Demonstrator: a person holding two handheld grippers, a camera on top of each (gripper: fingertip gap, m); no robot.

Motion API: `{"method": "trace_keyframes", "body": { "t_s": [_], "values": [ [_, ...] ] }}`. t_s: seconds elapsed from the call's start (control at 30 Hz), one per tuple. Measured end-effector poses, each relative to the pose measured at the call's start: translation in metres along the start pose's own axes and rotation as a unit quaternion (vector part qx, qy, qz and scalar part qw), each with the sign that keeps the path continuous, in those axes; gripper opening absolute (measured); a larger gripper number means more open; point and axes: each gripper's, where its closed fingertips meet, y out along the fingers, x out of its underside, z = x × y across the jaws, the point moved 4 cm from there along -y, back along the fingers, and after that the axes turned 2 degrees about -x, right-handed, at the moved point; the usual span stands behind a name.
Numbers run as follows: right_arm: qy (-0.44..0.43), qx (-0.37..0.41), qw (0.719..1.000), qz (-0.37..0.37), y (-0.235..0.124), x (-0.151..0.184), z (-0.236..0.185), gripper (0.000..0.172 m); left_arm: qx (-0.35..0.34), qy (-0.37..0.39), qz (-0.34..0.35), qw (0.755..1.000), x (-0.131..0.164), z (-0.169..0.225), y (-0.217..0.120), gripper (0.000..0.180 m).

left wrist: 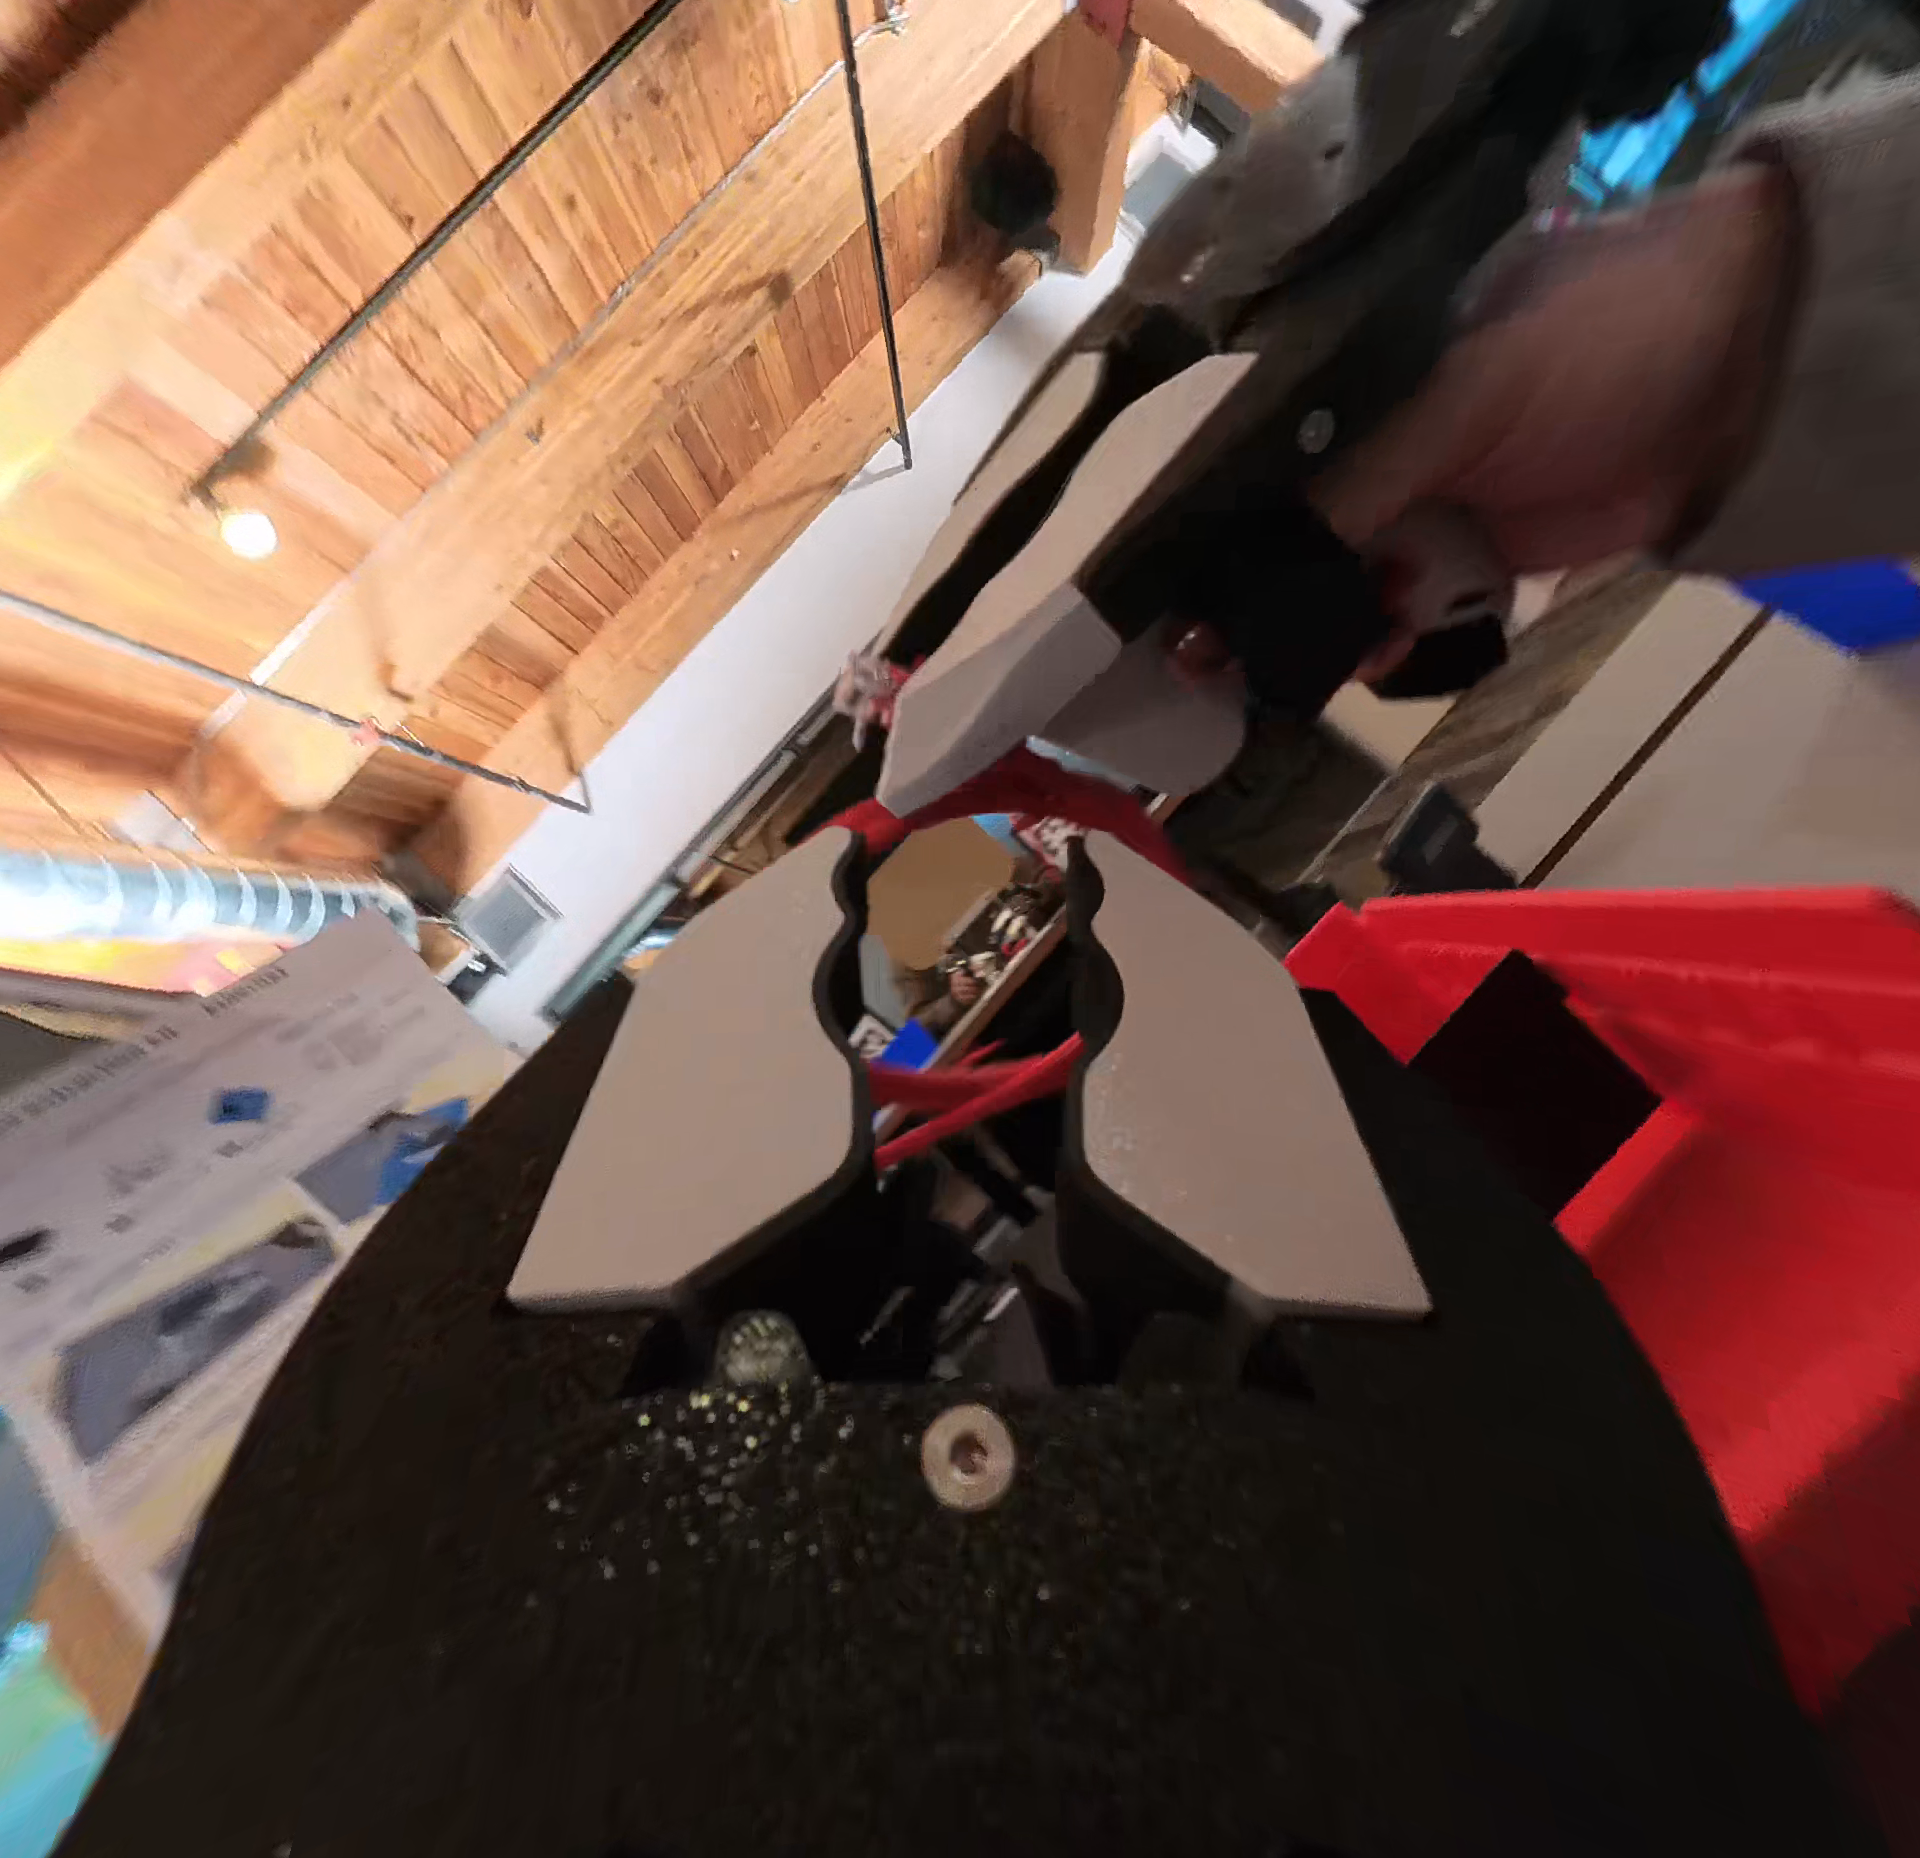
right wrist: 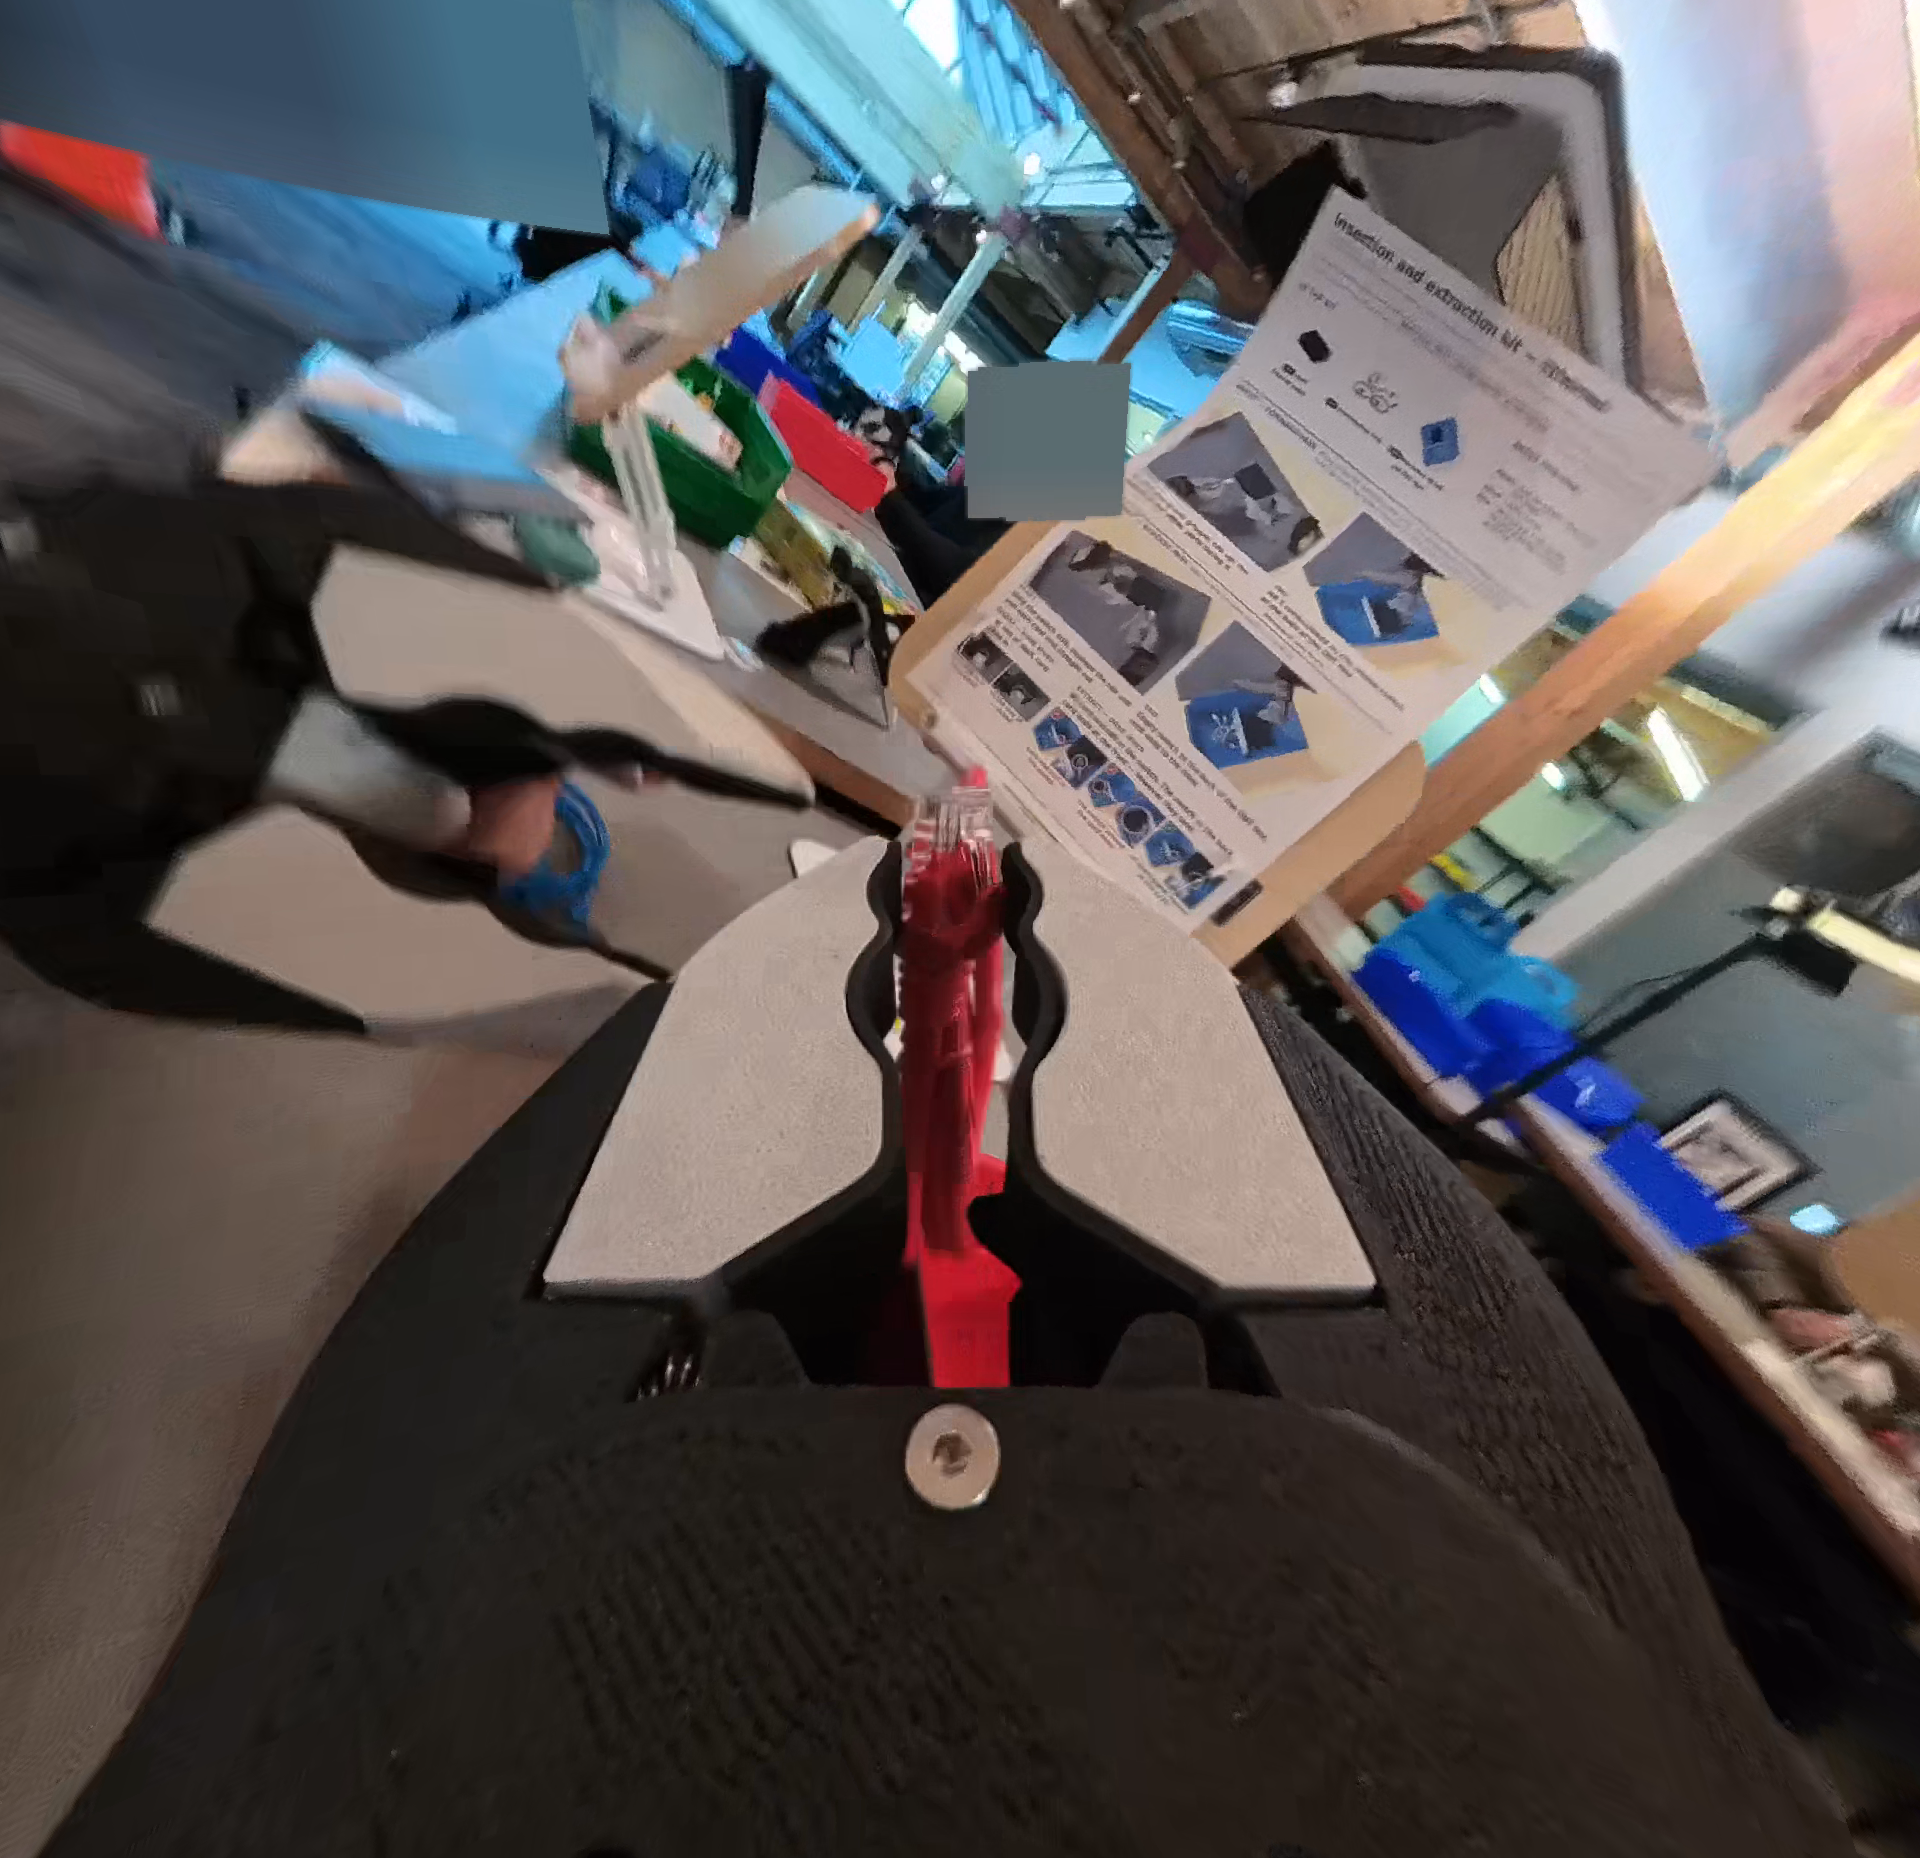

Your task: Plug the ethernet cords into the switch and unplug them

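Right hand-held gripper (right wrist: 948,863) tilted upward, clamped on red ethernet cord (right wrist: 948,977), clear plug (right wrist: 948,811) protruding past fingertips, left hand-held gripper (left wrist: 966,863) gaped empty.

Bright mixed lighting; ceiling spotlights (left wrist: 247,532) glare; heavy motion blur, wide-angle edge distortion, backgrounds soft in both views.

Left gripper (left wrist: 966,863) gapes apart; right gripper (right wrist: 951,863) clamps tight, both raised.
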Motion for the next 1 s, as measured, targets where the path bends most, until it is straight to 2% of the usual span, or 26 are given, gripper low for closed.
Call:
{"method": "trace_keyframes", "body": {
  "t_s": [0.07,0.17,0.3,0.43,0.53,0.6,0.63,0.77,0.83,1.0],
  "values": [
    [-0.058,-0.013,0.998,-0.02,0.0,0.002,-0.008,0.017,0.015,0.056,-0.032,0.998,0.0,0.001,-0.006,0.044],
    [-0.119,-0.05,0.991,-0.038,0.001,0.006,-0.023,0.017,0.049,0.104,-0.12,0.986,0.014,0.001,-0.008,0.065],
    [-0.162,-0.111,0.98,-0.017,0.0,0.003,-0.045,0.015,0.104,0.11,-0.15,0.977,0.024,0.004,-0.014,0.072],
    [-0.128,-0.181,0.974,0.04,-0.006,-0.005,-0.059,0.016,0.179,0.057,-0.148,0.971,0.03,0.014,-0.022,0.058],
    [-0.102,-0.208,0.971,0.065,-0.009,-0.009,-0.062,0.016,0.183,0.035,-0.121,0.975,0.026,0.015,-0.024,0.034],
    [-0.094,-0.213,0.97,0.07,-0.009,-0.009,-0.062,0.016,0.182,0.035,-0.122,0.975,0.027,0.015,-0.026,0.008],
    [-0.091,-0.213,0.97,0.07,-0.008,-0.009,-0.062,0.016,0.179,0.03,-0.123,0.976,0.028,0.014,-0.026,0.007],
    [-0.083,-0.165,0.98,0.077,-0.001,-0.008,-0.053,0.019,0.183,-0.066,-0.155,0.969,0.036,0.011,-0.026,0.005],
    [-0.077,-0.146,0.982,0.088,-0.001,-0.01,-0.048,0.03,0.169,-0.134,-0.157,0.964,0.039,0.007,-0.025,0.005],
    [-0.074,-0.134,0.984,0.087,-0.002,-0.01,-0.043,0.035,0.161,-0.302,-0.128,0.931,0.038,0.007,-0.025,0.005]
  ]
}}
